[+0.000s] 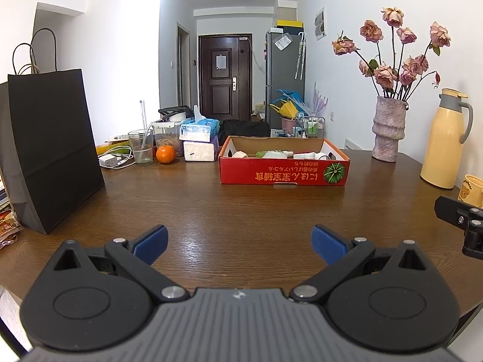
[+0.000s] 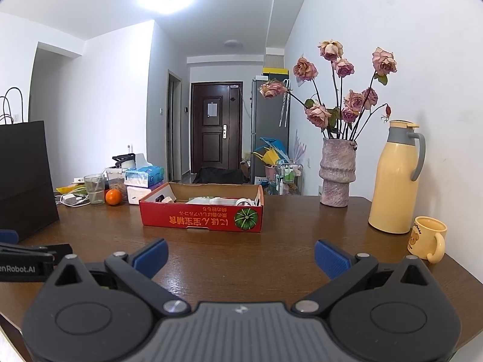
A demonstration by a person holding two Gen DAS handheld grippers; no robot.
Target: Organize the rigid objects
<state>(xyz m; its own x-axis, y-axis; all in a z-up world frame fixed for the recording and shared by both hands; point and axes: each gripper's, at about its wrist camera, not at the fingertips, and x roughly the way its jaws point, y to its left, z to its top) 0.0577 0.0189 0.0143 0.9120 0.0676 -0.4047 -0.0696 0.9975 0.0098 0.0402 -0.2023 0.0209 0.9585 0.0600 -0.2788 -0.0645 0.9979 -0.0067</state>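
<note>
A shallow red cardboard box [image 1: 283, 173] [image 2: 201, 218] stands in the middle of the brown wooden table [image 1: 229, 211] [image 2: 271, 241]. Inside it lie several small items: a green-and-white bottle [image 1: 273, 153], white tubes and a tape roll [image 2: 244, 202]. My left gripper [image 1: 238, 242] hovers low over the near part of the table, open, nothing between its blue pads. My right gripper [image 2: 240, 255] is also open and empty, at about the same distance from the box. The right gripper's body shows at the right edge of the left wrist view [image 1: 462, 223].
A tall black paper bag [image 1: 51, 150] stands at the left. Behind the box are a glass [image 1: 141, 146], an orange [image 1: 165, 154], tissue packs [image 1: 200, 138], a charger with cable [image 1: 113, 159]. At the right stand a vase of dried roses [image 2: 336, 178], a yellow thermos [image 2: 395, 181], a yellow mug [image 2: 427, 238].
</note>
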